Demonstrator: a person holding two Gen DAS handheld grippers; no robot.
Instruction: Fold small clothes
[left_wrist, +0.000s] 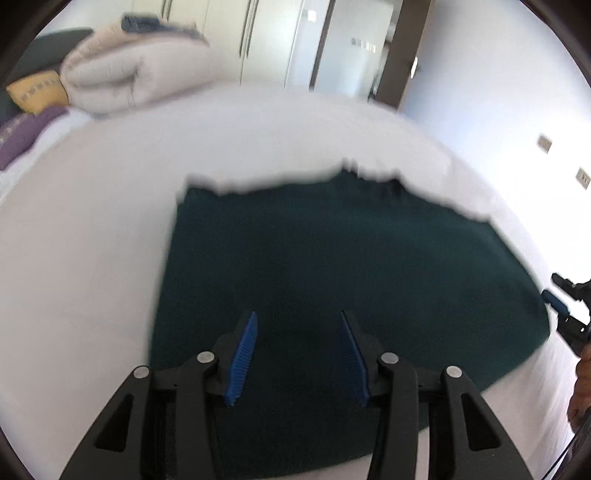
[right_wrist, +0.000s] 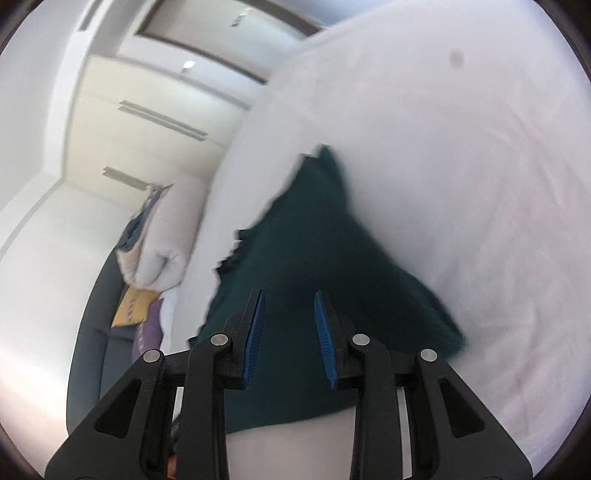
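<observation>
A dark teal knitted garment (left_wrist: 332, 258) lies flat on the white bed sheet (left_wrist: 92, 240). My left gripper (left_wrist: 297, 317) is open and empty, held just above the garment's near edge. The right gripper (left_wrist: 561, 306) shows at the far right edge of the left wrist view, beside the garment's right edge. In the right wrist view the same garment (right_wrist: 314, 258) lies below my right gripper (right_wrist: 290, 297), which is open and empty above it. Both views are blurred by motion.
A folded white duvet (left_wrist: 122, 74) with a blue item on top, a yellow cushion (left_wrist: 37, 92) and a purple cushion (left_wrist: 22, 133) lie at the bed's far left. Cream wardrobe doors (left_wrist: 266, 37) stand behind. The white sheet (right_wrist: 461, 184) spreads right of the garment.
</observation>
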